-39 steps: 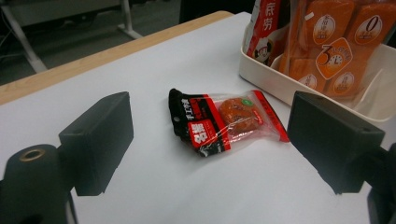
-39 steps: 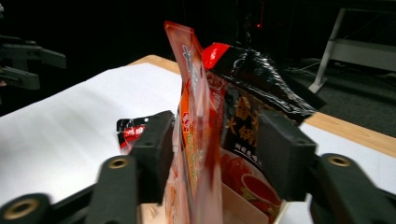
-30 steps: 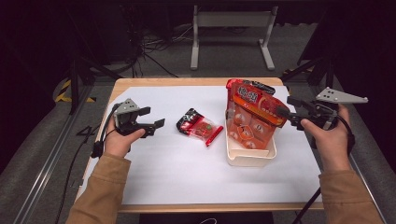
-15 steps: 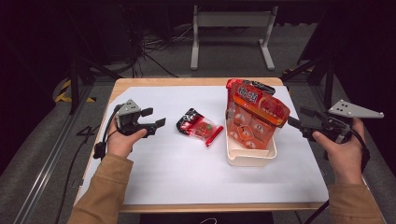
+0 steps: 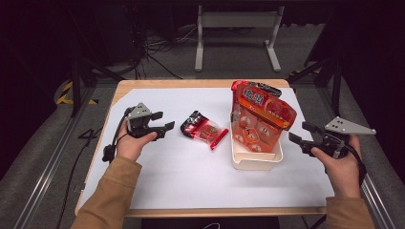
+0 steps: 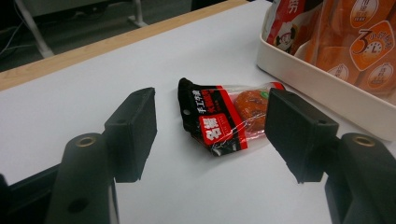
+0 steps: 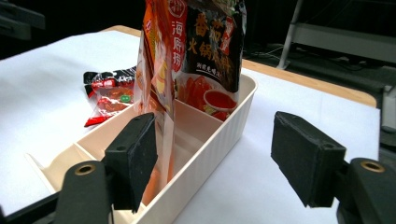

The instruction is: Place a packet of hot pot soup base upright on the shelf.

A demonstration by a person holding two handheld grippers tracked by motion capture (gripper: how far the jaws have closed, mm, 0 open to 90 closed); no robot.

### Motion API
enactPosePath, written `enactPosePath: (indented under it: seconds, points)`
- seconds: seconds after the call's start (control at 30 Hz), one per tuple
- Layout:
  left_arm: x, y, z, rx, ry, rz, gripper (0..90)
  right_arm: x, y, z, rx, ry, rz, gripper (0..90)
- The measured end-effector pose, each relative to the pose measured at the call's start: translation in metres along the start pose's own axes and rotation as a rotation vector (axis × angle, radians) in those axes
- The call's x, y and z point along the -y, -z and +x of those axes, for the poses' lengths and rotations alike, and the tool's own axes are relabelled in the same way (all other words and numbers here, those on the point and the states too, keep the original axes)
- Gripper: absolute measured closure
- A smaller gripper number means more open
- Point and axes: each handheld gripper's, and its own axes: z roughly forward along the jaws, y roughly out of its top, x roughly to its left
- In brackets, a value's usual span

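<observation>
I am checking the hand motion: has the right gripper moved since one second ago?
Yes. The right gripper has pulled back rightward, away from the white bin.

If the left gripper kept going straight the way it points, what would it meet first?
Most likely the small red-and-black snack packet lying flat on the white table cover. It sits between the open jaws of the left gripper, short of the cream bin.

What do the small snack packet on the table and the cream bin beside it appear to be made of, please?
The small snack packet looks like thin glossy plastic film: part is clear, showing the orange food inside, and it crinkles and glints. The cream bin appears to be rigid moulded plastic with a satin finish, judging by its ribbed outer wall, smooth rounded rim and built-in divider. Neither can be confirmed by sight alone.
</observation>
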Motion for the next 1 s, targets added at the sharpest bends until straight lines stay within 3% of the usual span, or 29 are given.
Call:
enactPosePath:
  seconds: [0.1,0.17,0.23,0.6,0.8,0.87,1.0]
  points:
    - [-0.002,-0.005,-0.002,0.0,-0.006,-0.001,33.0,0.004,-0.002,-0.003,0.005,-0.005,0.007,32.4]
    - [-0.004,-0.011,-0.005,0.026,0.006,-0.01,30.7,0.008,-0.003,-0.008,-0.004,-0.022,0.006,33.3]
    - [-0.006,-0.019,-0.008,0.028,0.005,0.009,26.4,0.013,-0.004,-0.012,-0.007,-0.042,0.008,34.2]
    - [-0.008,-0.048,-0.016,0.012,-0.027,0.028,17.6,0.019,-0.011,-0.019,-0.015,-0.056,0.033,36.5]
    - [-0.006,-0.06,-0.011,-0.004,0.006,0.033,16.9,0.02,-0.011,-0.019,-0.02,-0.056,0.035,36.6]
    - [-0.004,-0.065,-0.009,-0.004,0.044,0.045,16.8,0.021,-0.011,-0.018,-0.022,-0.057,0.036,37.2]
    - [0.001,-0.074,-0.002,-0.037,0.065,0.072,12.7,0.021,-0.01,-0.018,-0.023,-0.056,0.038,37.2]
